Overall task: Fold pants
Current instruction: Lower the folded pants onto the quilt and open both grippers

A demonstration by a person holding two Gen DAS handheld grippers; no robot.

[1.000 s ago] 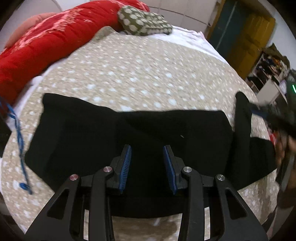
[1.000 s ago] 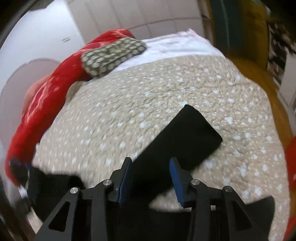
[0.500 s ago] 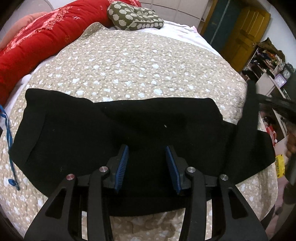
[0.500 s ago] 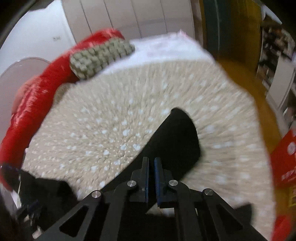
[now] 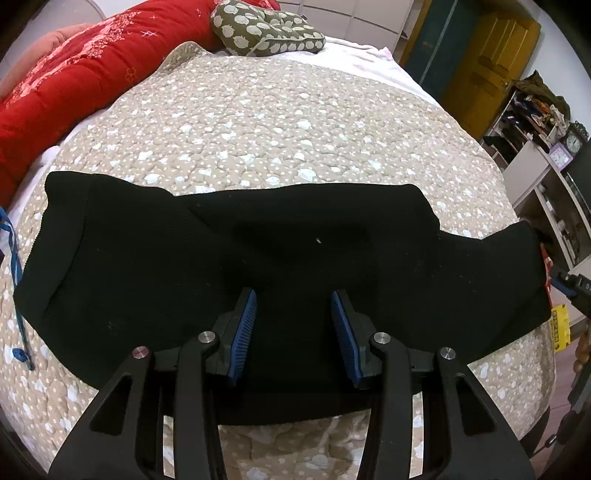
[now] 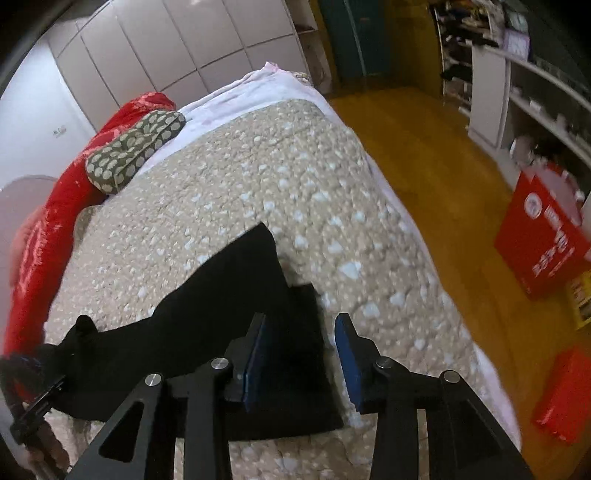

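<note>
On the bed: black pants (image 5: 258,258) lie flat across the near part of a beige quilt (image 5: 280,122) with pale blotches.
Pants, shape: a long dark band running side to side in the left wrist view, seemingly already doubled leg over leg; one broad end at the left, the other end reaching the bed's right edge.
Pants, surface: thick, matte, soft-looking cloth; shallow dents near the middle, one speck of lint, no sharp creases.
Pants, right end: in the right wrist view two layers show, slightly offset at the corner, just ahead of the right gripper (image 6: 301,354).
Left gripper (image 5: 293,326): jaws parted over the near hem at mid-length, blue pads clear of the cloth, nothing pinched.
Right gripper, state: jaws opening, with the cloth corner under the left pad and the quilt under the right; nothing is clamped.
Risk, layers: a pinch at the offset corner may catch only the top layer, so the lower one would stay behind and the fold would open.
Risk, quilt: a bite taken too deep could pick up the quilt together with the pants.
Risk, edge: that end sits near the bed's side, so a loose hold could let it slide toward the wooden floor (image 6: 436,155).
Beyond: a red duvet (image 5: 62,85) and a green spotted pillow (image 5: 266,27) at the far side.
</note>
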